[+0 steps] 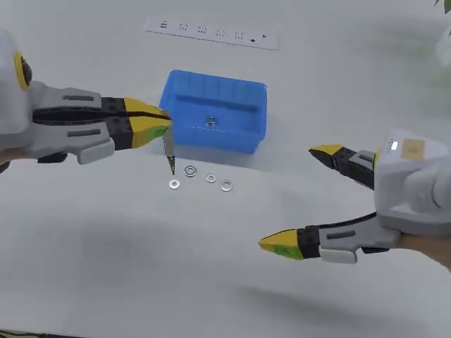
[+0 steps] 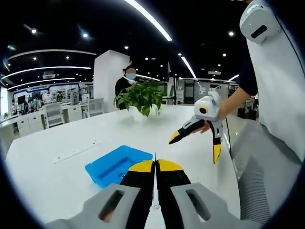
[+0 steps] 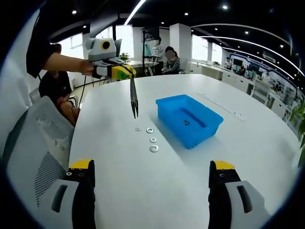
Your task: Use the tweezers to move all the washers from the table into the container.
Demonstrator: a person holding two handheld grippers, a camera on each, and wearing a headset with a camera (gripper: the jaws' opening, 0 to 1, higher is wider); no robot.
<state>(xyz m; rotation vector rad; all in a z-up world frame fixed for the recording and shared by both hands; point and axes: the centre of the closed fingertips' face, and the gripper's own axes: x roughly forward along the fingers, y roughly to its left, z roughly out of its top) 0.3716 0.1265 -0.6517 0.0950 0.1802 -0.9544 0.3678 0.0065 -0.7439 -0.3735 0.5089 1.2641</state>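
A blue container (image 1: pixel 211 139) sits mid-table with one washer (image 1: pixel 211 122) in it. Several washers (image 1: pixel 189 171) lie in a loose row on the white table just in front of it. My left gripper (image 1: pixel 163 127) is shut on metal tweezers (image 1: pixel 170 156), whose tips hang just above the leftmost washers. In the left gripper view the tweezers (image 2: pixel 155 160) stick out between the shut jaws, with the container (image 2: pixel 112 167) beyond. My right gripper (image 1: pixel 299 197) is open and holds nothing, to the right of the washers. The right gripper view looks across the washers (image 3: pixel 153 148) to the container (image 3: pixel 198 136) and tweezers (image 3: pixel 134 100).
A white power strip (image 1: pixel 211 34) lies behind the container. A potted plant (image 2: pixel 143 98) stands at the table's far end. A mesh chair (image 3: pixel 43 143) is beside the table. People stand and sit in the background.
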